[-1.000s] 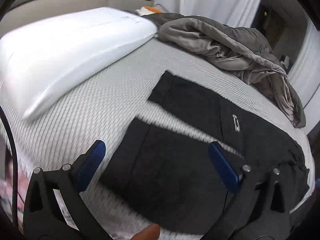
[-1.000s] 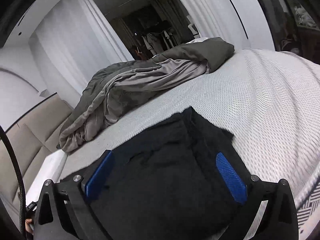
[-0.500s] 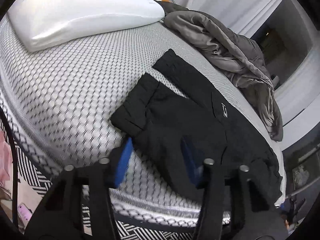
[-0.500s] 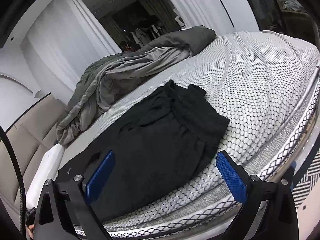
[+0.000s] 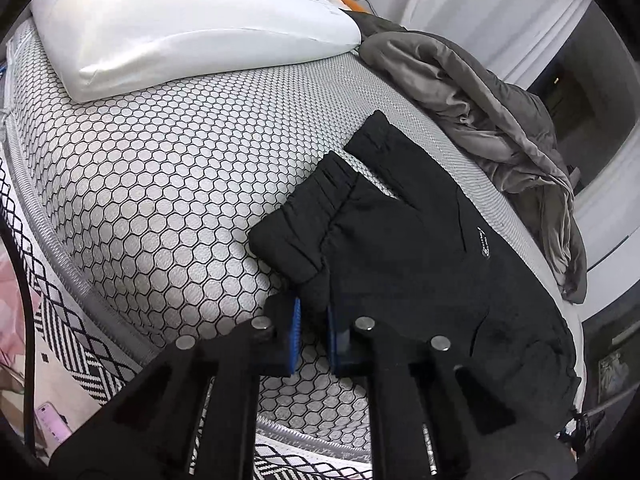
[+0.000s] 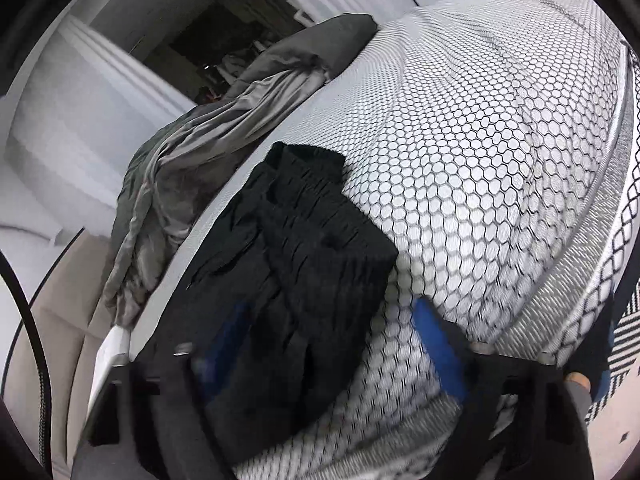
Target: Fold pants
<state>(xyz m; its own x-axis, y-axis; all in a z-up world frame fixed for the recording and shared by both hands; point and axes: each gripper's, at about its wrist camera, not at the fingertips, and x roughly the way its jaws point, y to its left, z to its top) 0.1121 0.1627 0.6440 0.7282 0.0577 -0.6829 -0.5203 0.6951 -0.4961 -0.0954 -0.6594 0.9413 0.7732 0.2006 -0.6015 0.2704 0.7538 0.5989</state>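
My left jaws (image 5: 313,334) have just closed on a hem corner of the black pants (image 5: 420,256), which lie across the bed (image 5: 160,184) ahead, pillow (image 5: 192,20) and grey blanket (image 5: 500,120) beyond, while my right jaws (image 6: 332,354), half-closing, straddle the waistband unpinched.

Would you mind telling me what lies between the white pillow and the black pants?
Only bare honeycomb-patterned mattress lies between pillow and pants, in the left wrist view.
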